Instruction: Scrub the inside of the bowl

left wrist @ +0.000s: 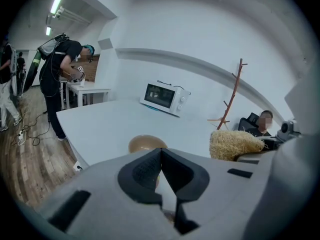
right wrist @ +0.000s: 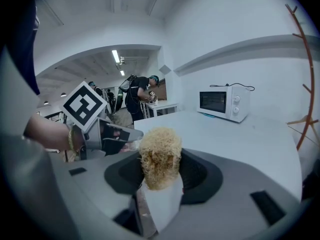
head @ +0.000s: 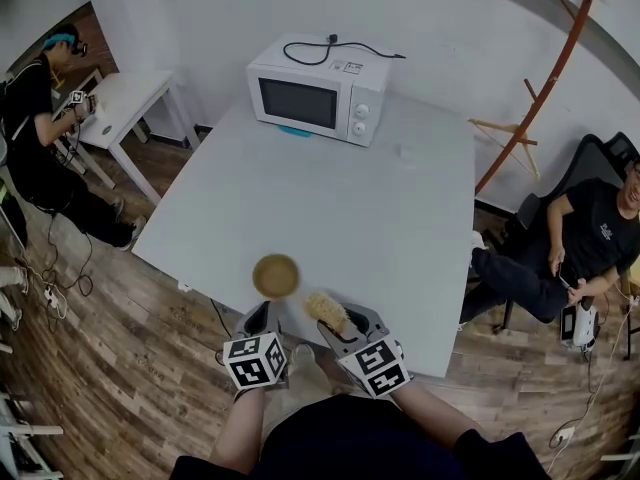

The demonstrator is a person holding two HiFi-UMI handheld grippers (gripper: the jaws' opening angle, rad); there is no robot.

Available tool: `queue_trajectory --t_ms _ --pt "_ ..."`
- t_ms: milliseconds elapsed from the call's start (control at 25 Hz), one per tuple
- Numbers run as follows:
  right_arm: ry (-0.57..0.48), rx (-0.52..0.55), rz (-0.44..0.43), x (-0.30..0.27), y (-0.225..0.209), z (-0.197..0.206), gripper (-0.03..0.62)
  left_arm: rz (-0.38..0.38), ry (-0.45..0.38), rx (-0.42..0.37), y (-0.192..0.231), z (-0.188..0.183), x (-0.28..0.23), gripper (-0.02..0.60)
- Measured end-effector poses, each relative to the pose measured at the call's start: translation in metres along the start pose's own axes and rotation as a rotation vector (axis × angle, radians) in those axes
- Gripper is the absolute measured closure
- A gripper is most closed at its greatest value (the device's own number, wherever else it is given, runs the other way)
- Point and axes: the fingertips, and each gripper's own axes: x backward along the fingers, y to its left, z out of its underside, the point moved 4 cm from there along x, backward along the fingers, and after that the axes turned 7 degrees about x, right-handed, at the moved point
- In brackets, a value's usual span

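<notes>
Left claw [left wrist: 160, 151]: clenched. Its two dark pads are meeting at the tips, with nothing between them.

Right claw [right wrist: 160, 171]: grasping a straw-coloured fibrous scrubber [right wrist: 160, 151]. The tuft is sticking up and forward past the pads.

The two claws are hovering side by side at the near edge of the pale grey desk [head: 340, 198], both pointing forward and slightly down. The left claw is showing just to the left of the right claw in the right gripper view.

Round tan bowl [head: 276, 275]: sitting upright on the desk near that edge. It is directly ahead of the left claw and ahead and to the left of the right claw. In the left gripper view its rim is peeking just over the closed tips. Whether the tips are touching the bowl is not clear from the head view; they appear just short of it.

The scrubber is hanging outside the bowl, just to its right, apart from the rim.

A white microwave oven [head: 318, 90] is standing well ahead of both claws, at the far side of the desk.
</notes>
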Motion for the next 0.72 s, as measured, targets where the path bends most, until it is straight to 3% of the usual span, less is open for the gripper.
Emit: queue_trajectory --t_ms 720 --pt "-0.105 -0.011 -0.016 0.086 0.024 0.018 0.410 0.036 -0.037 -0.002 -0.072 0.053 0.078 0.563"
